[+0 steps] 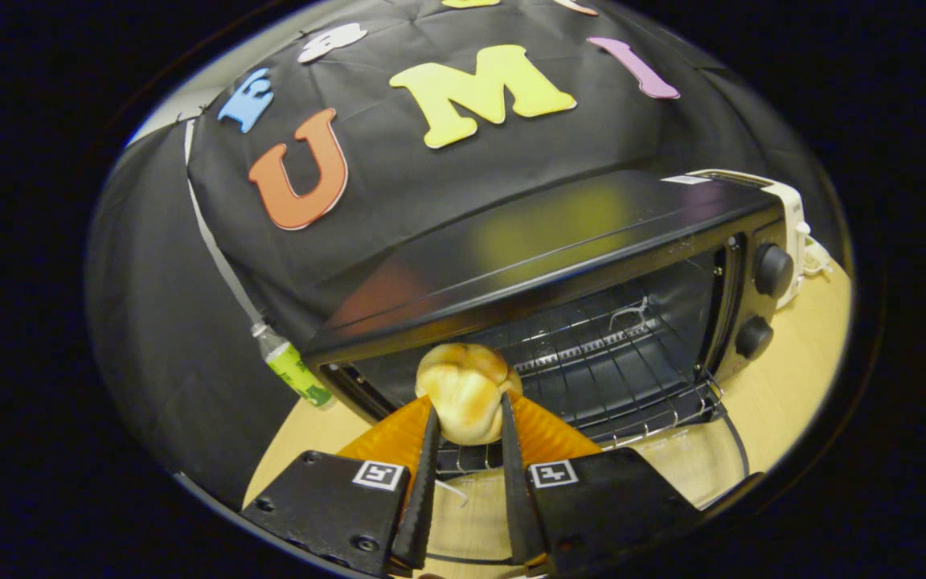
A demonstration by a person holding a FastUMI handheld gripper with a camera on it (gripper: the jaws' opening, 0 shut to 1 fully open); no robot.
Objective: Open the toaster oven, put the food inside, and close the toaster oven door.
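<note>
Bread roll carried to the open toaster oven.

The gripper [467,426] clasps a bread roll [465,392] between both fingers, just before the toaster oven [559,265] mouth. The wire rack [616,370] lies directly ahead of the roll, slightly right; the oven's long axis runs left-right, its open door [672,458] lowered toward the gripper.

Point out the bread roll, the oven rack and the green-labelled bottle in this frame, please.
bread roll [465,394]: gripper view, middle of its crust, clamped between the gripper's [467,438] fingers.
oven rack [624,378]: gripper view, wires inside the open toaster oven [559,225].
bottle [296,371]: gripper view, its green label.
</note>
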